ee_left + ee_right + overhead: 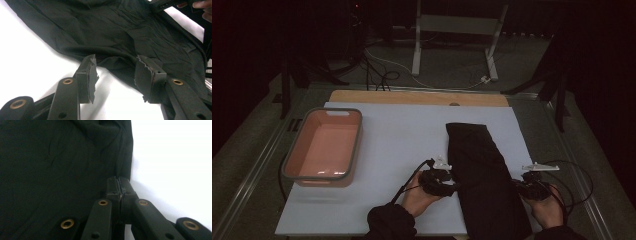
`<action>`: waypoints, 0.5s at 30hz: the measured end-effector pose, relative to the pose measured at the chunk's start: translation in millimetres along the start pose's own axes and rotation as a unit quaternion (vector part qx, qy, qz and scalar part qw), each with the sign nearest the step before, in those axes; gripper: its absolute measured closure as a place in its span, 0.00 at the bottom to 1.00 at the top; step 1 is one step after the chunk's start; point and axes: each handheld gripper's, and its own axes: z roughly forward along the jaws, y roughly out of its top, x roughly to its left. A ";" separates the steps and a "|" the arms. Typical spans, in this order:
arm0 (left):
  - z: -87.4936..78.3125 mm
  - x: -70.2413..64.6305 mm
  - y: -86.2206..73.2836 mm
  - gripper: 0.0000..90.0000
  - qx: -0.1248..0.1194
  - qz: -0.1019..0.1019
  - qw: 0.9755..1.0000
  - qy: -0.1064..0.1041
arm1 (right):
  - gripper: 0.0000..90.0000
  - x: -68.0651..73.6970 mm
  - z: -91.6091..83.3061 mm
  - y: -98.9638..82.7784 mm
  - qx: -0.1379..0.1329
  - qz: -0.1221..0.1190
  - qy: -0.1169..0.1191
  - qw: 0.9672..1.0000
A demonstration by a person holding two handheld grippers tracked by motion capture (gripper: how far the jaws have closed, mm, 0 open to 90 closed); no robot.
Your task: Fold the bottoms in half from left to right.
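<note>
Lying lengthwise on the white table [397, 145], the black garment [484, 175] stretches between the two grippers, its near end by the person's side and its far end pointing away. The left gripper [443, 181] sits at the cloth's left edge, held in the left hand [419, 197]. In the left gripper view its jaws stand apart, with the folded edge of the garment [120, 37] lying between and just beyond the tips; one worn pad [93, 75] rests over bare table, the other pad [142, 77] lies against the fabric, and they do not press the cloth together. The right gripper [532, 189] sits at the garment's right edge, in the right hand [548, 207]. In the right gripper view its jaws are pressed together, and the hem of the garment [62, 170] runs right into the seam between them, so they pinch the cloth's edge, with white table just beside. Well off beyond the left gripper, on its far side from the garment, stands a pink tub [324, 145] with a grey rim.
</note>
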 end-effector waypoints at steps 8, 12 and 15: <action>5.2 0.0 -0.2 0.58 0.003 0.000 1.000 0.002 | 0.98 0.4 -0.6 0.0 0.000 0.001 0.000 1.000; 6.5 -0.6 -0.6 0.58 0.005 0.003 1.000 0.005 | 0.99 -0.2 -0.6 0.1 -0.001 0.003 0.000 1.000; 7.7 -2.3 -1.7 0.58 0.010 0.009 1.000 0.007 | 0.99 -0.3 -0.7 0.1 -0.002 0.002 0.001 1.000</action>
